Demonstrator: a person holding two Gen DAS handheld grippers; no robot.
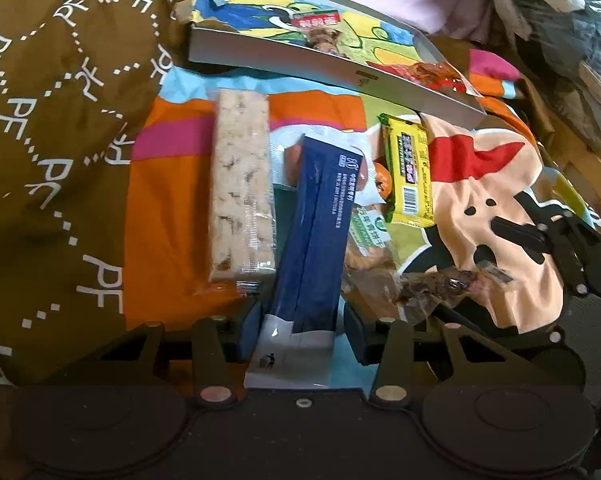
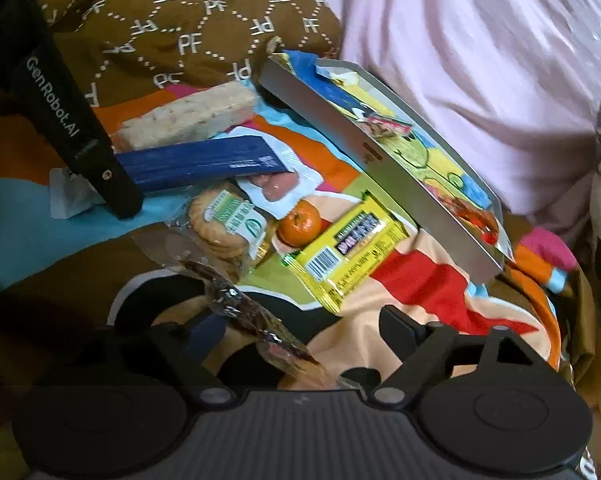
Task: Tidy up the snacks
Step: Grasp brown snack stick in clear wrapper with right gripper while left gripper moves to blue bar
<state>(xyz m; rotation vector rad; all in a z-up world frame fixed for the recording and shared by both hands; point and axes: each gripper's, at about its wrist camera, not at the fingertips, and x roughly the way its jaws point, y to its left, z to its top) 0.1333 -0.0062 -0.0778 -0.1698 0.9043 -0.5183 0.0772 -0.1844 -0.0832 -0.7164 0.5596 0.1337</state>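
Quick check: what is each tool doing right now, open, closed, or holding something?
Left tool: around the blue packet, contact unclear.
Right tool: open, a dark clear-wrapped snack between its fingers, not gripped.

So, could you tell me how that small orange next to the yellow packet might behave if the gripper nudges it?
The orange looks round, so it would probably roll rather than slide. It sits wedged between the yellow packet and the biscuit pack, which may hold it at first. The blanket under it looks soft and uneven, so its path is hard to predict.
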